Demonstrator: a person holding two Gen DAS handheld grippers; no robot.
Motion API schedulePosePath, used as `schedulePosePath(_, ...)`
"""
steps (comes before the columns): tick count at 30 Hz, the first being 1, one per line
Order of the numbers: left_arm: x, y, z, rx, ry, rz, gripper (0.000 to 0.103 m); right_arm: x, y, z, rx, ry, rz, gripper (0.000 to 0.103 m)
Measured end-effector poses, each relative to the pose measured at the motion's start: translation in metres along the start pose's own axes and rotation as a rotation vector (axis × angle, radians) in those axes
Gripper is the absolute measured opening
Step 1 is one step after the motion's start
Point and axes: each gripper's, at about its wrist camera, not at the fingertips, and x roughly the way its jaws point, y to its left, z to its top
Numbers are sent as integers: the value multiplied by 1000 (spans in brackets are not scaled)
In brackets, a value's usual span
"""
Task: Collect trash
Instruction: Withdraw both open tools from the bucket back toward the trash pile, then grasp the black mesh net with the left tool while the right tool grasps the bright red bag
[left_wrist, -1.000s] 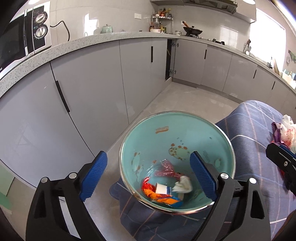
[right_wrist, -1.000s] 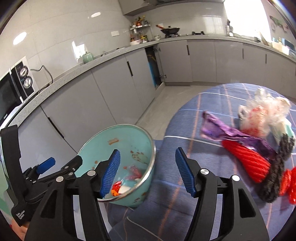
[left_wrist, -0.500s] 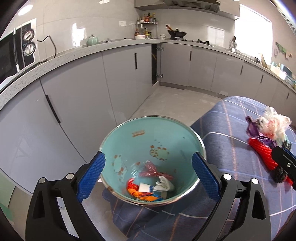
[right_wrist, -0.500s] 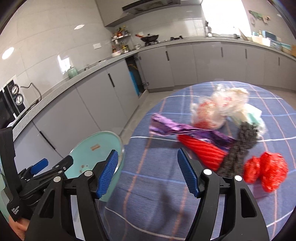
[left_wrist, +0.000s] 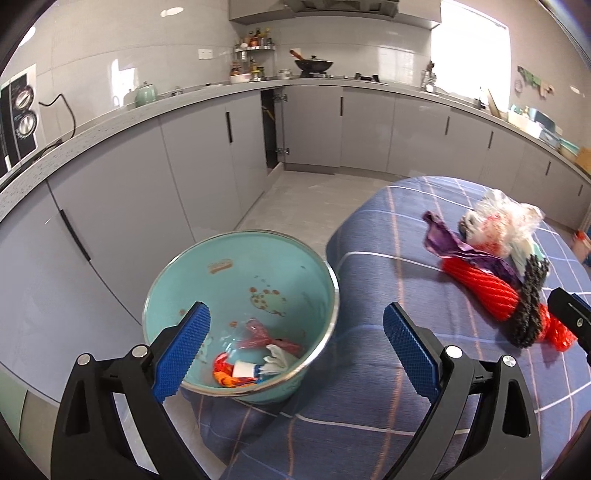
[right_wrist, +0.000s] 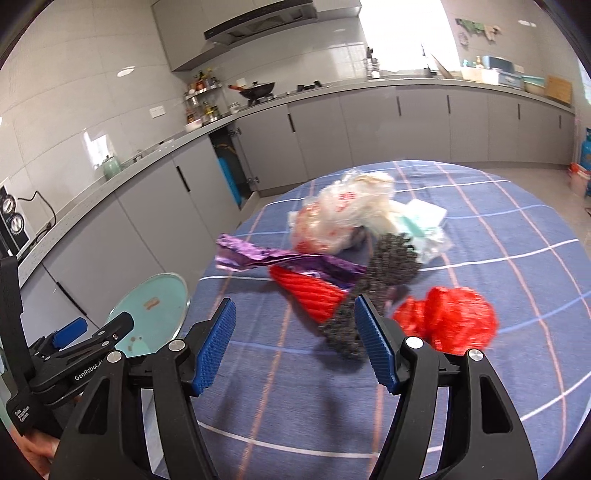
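Both views are swinging away from the bowl (left_wrist: 242, 314) and toward the trash pile (right_wrist: 354, 251) on the blue checked counter (right_wrist: 498, 280): a second ago the bowl filled the left view and the pile sat cut off at its 3 o'clock edge; now the pile is lying in full at 2 o'clock there, and in the right view it is sitting dead ahead at 12 o'clock. The right gripper (right_wrist: 293, 347) is holding its jaws apart with nothing between them, the black mesh (right_wrist: 373, 295) and red net (right_wrist: 314, 295) lying just past the tips, a red bag (right_wrist: 450, 321) at 2 o'clock. The left gripper (left_wrist: 295, 350) is also standing wide and empty, the bowl at 11 o'clock at the counter's edge with a few wrappers (left_wrist: 255, 358) already lying inside. By my reading, one drop-off is finished and the right gripper is lining up for the next piece, most likely the mesh or net. The purple wrapper (right_wrist: 280, 258) and clear bags (right_wrist: 347, 214) are waiting farther back.
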Motion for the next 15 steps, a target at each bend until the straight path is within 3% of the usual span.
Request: schedulePosePath(15, -7, -55, -11, 83, 14, -102, 93, -31, -65, -15, 77, -13, -120, 66)
